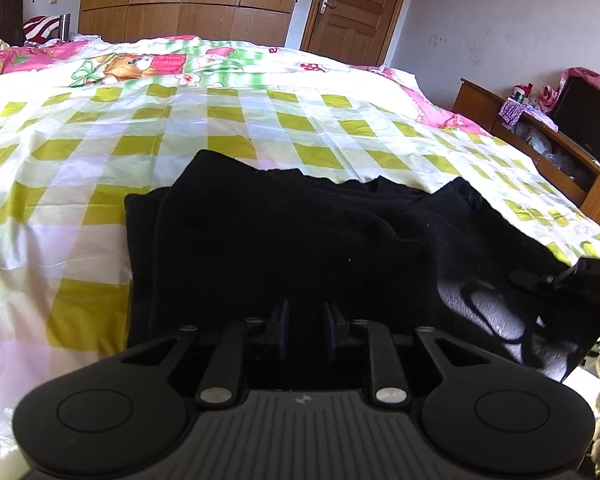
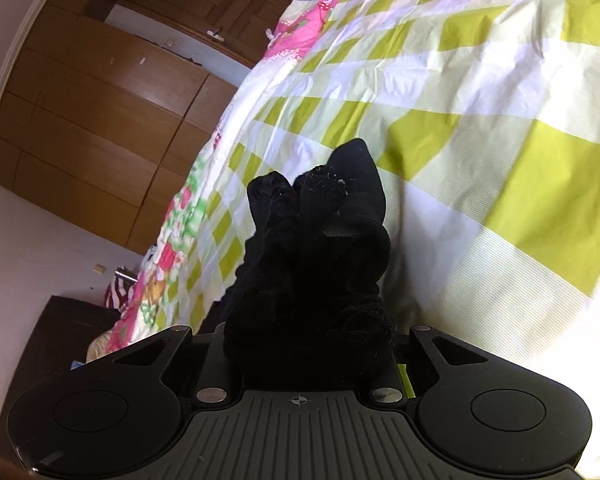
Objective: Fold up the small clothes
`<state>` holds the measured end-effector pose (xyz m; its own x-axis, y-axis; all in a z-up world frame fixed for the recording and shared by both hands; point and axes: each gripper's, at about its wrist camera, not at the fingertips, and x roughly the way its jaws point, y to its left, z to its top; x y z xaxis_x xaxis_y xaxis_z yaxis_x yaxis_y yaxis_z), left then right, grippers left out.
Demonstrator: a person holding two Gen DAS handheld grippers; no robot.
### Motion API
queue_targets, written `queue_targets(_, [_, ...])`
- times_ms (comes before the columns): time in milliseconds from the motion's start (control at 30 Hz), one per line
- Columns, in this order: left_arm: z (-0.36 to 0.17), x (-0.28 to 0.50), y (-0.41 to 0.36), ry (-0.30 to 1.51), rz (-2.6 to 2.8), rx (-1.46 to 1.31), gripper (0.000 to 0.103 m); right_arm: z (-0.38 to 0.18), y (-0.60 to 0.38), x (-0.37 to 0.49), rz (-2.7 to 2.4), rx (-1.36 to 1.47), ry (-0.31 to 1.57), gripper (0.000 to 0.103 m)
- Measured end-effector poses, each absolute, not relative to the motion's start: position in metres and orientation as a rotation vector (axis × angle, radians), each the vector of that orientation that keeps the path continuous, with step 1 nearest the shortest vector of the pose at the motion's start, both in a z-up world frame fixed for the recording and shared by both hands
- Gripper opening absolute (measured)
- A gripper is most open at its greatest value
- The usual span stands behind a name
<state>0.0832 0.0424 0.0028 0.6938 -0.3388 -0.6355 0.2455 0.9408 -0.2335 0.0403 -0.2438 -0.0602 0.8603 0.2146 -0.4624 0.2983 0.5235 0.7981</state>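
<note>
Garment: black soft knit garment, rumpled, on green-checked bedsheet.
Left claw: spread, empty, above the cloth.
Right claw: pinching bunched garment folds.

We see our left gripper low at the near edge of the bed, pointing level toward its far edge; its two dark pads stand parallel with a narrow gap between them, nothing pinched there; our right gripper is rolled steeply to one side, so the bed tilts across its view; its fingers are buried in a bunch of black cloth, the jaws closed on that bunch; in the left view its black body shows at the right edge.
</note>
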Motion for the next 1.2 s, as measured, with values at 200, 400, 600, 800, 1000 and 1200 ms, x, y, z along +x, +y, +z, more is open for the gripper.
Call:
queue_targets(200, [0.022, 0.11, 0.048, 0.631, -0.25, -0.15, 0.035, -0.058, -0.24, 0.049, -0.047, 1.011, 0.522, 0.034])
queue_targets(400, [-0.002, 0.126, 0.033, 0.71, -0.183, -0.085, 0.035, -0.074, -0.247, 0.058, -0.063, 1.107, 0.503, 0.04])
queue_targets(600, [0.009, 0.101, -0.009, 0.653, -0.29, 0.086, 0.04, -0.067, -0.249, 0.066, -0.072, 1.106, 0.509, 0.024])
queue_targets(800, [-0.002, 0.085, 0.001, 0.7, -0.351, -0.022, 0.039, 0.02, -0.186, 0.067, 0.029, 0.602, 0.396, 0.021])
queue_targets(1000, [0.006, 0.048, 0.07, 0.713, -0.304, -0.158, 0.039, 0.046, -0.06, 0.066, 0.297, -0.035, 0.327, 0.021])
queue_targets(1200, [-0.009, 0.021, 0.095, 0.762, -0.335, -0.219, 0.038, 0.001, 0.009, 0.059, 0.486, -0.383, 0.459, 0.021])
